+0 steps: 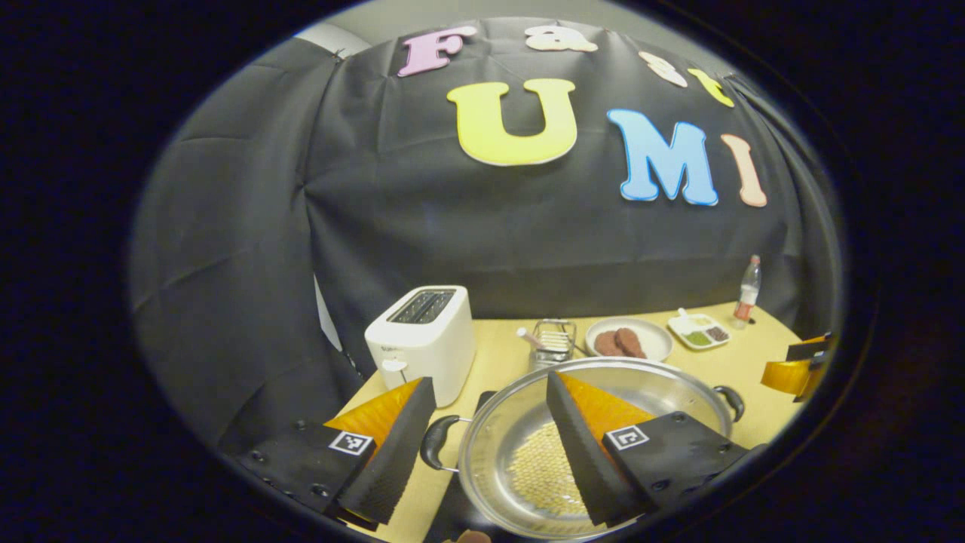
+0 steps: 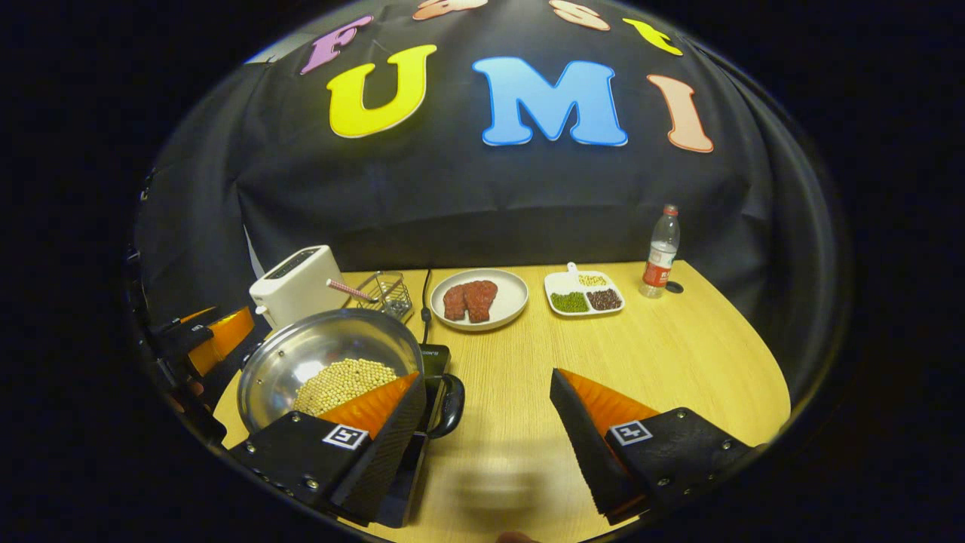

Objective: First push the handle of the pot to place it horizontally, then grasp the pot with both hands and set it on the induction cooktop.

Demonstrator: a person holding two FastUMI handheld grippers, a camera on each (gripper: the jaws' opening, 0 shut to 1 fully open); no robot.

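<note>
Table [image 2: 663, 354] of pale wood with a rounded front edge stands in a booth of black cloth [image 2: 467, 204], which closes the back and both sides. Along the back of the table, near the cloth, stand a white two-slot toaster [image 2: 296, 283], a small wire basket [image 2: 386, 292], a white round plate with two brown meat patties [image 2: 479, 299], a white divided dish of green, dark and yellow beans [image 2: 583, 292] and a clear plastic bottle with a red cap [image 2: 661, 253].

The shiny round steel pot with yellow beans inside [image 2: 332, 369] sits on the black flat induction cooktop [image 2: 433, 362] at the left part of the table, just in front of the toaster. Its black loop handles [image 1: 439, 442] point out to the sides.

The left gripper [image 1: 482, 441] has its jaws wide apart, one finger outside the left handle and the other over the inside of the pot. The right gripper [image 2: 486, 426] also has its jaws wide apart around the right handle, touching nothing.

The right half of the table is open wood up to the edge.
</note>
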